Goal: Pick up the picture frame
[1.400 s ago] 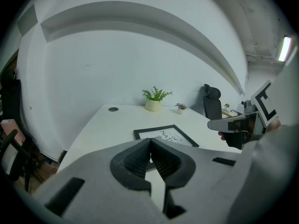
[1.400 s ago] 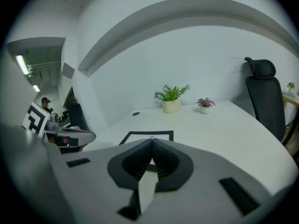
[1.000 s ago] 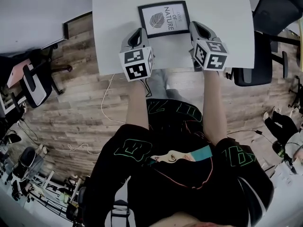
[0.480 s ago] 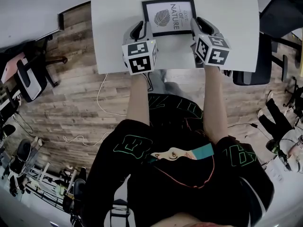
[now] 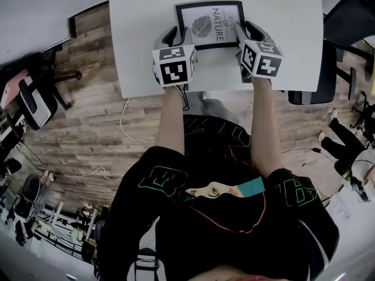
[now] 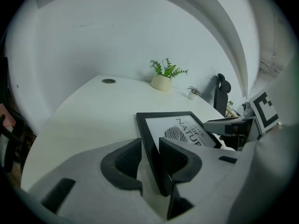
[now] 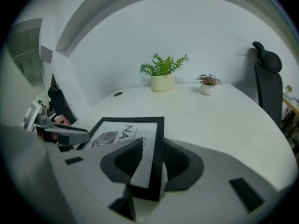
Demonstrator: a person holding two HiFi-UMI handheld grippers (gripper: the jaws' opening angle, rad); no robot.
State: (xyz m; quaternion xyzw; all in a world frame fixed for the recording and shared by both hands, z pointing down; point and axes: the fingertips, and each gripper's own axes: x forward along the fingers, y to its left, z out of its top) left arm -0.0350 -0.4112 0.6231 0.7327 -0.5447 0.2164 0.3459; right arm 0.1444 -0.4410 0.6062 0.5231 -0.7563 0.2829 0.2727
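White table [image 5: 140, 40] sits in front of us. Our picture frame [image 5: 211, 23] lies on it at twelve o'clock. Our left gripper [image 5: 178, 37] at its nine o'clock edge and right gripper [image 5: 246, 33] at three o'clock are opening wide. Each frame edge sits loose between the jaws.

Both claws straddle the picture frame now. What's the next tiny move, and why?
Probably close both on it. The left gripper and right gripper, jaws opening, each have a side edge of the picture frame between them, not yet gripped, and it lies flat on the table.
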